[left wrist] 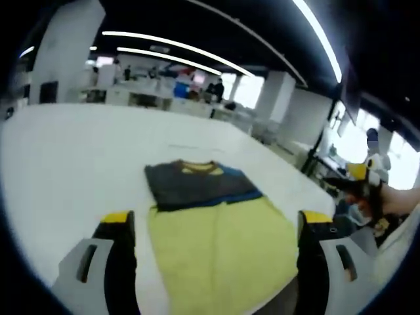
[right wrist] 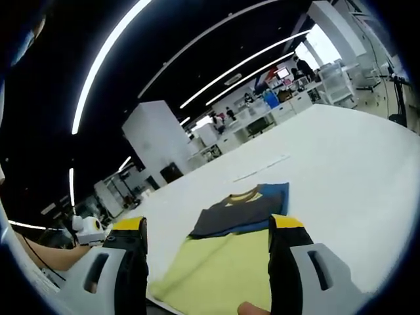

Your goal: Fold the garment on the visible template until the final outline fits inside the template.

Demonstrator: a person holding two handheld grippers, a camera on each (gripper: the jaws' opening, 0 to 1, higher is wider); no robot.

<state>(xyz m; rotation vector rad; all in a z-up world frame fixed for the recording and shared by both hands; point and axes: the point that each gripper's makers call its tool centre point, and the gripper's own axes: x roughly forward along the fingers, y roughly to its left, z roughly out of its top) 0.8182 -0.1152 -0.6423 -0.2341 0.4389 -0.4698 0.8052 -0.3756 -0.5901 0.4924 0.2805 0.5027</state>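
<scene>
Both grippers, left gripper [left wrist: 213, 230] and right gripper [right wrist: 207, 236], hover with jaws apart and empty above the half-folded garment [left wrist: 210, 223] on the white bench [left wrist: 72, 157]; next, probably, grasping its yellow near edge for another fold.

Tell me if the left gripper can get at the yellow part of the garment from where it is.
Probably yes. The left gripper is open, its fingers straddling the yellow part of the garment, with nothing between them on the white table.
</scene>
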